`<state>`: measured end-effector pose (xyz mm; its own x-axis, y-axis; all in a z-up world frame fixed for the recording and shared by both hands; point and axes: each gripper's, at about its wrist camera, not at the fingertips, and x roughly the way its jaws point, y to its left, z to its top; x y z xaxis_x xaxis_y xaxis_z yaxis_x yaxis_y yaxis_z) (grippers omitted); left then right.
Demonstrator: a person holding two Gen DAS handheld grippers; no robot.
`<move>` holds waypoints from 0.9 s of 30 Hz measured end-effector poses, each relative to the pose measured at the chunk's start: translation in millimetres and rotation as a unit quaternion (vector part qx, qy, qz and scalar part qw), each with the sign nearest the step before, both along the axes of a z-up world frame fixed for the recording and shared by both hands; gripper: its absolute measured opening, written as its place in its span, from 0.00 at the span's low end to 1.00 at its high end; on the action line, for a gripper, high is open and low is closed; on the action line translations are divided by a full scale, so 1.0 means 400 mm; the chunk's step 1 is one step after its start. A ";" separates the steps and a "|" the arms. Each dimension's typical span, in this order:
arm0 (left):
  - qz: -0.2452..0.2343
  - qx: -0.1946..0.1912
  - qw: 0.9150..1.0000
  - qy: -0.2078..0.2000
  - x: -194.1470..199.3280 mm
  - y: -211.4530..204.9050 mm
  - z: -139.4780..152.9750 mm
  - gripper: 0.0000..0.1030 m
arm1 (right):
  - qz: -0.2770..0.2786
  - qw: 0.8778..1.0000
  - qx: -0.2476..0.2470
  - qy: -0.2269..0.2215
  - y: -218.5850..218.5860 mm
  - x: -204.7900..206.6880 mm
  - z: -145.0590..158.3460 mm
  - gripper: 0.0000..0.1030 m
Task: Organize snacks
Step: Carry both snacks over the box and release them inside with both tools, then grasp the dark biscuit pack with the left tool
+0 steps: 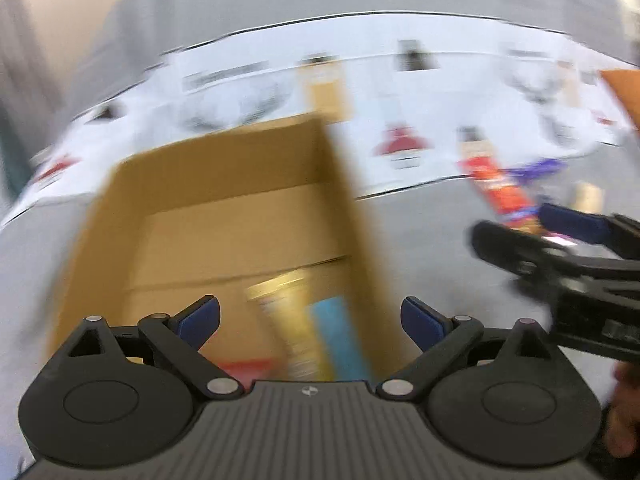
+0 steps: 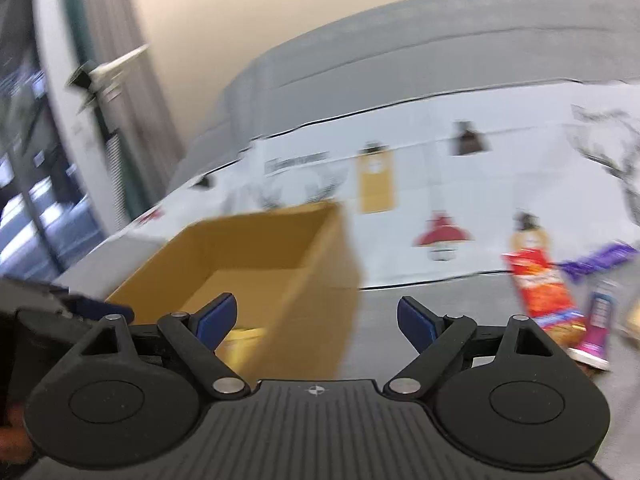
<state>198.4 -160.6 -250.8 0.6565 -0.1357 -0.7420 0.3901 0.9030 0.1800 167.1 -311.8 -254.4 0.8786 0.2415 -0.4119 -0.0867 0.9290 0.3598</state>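
The left hand-held gripper (image 1: pixel 310 322) was held above the open cardboard box (image 1: pixel 224 184), its blue-padded fingers (image 1: pixel 202 320) spread apart and nothing gripped between them. Blurred snack packets (image 1: pixel 316 332) were seen lying inside the box. The right hand-held gripper (image 2: pixel 316 322) was held level beside the box, its fingers likewise apart and unloaded. A red snack packet (image 2: pixel 540 288) and a purple wrapper (image 2: pixel 600 262) were seen lying on the grey worktop (image 2: pixel 420 320), right of the box.

One cardboard box (image 1: pixel 224 184), holding at least three blurred snack packets: gold (image 1: pixel 288 320), blue (image 1: pixel 340 336), red (image 1: pixel 248 368). On the table outside, one red-orange packet (image 2: pixel 540 292), one purple wrapper (image 2: pixel 600 262), one pink tube (image 2: pixel 596 328).
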 end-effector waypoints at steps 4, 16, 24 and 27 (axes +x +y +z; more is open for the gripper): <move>-0.102 0.017 0.994 -0.025 -0.029 -0.191 -0.027 0.96 | -0.047 0.999 0.002 0.013 -0.121 -0.025 -0.020 0.86; -0.210 0.036 0.972 0.097 0.069 -0.582 -0.297 0.82 | -0.181 0.969 0.049 0.162 -0.421 0.005 -0.210 0.72; -0.201 0.005 0.968 0.150 0.126 -0.555 -0.345 0.79 | -0.158 0.963 0.074 0.205 -0.413 0.075 -0.264 0.60; -0.211 0.009 0.966 0.146 0.136 -0.550 -0.346 0.79 | -0.172 0.959 0.086 0.209 -0.417 0.081 -0.287 0.51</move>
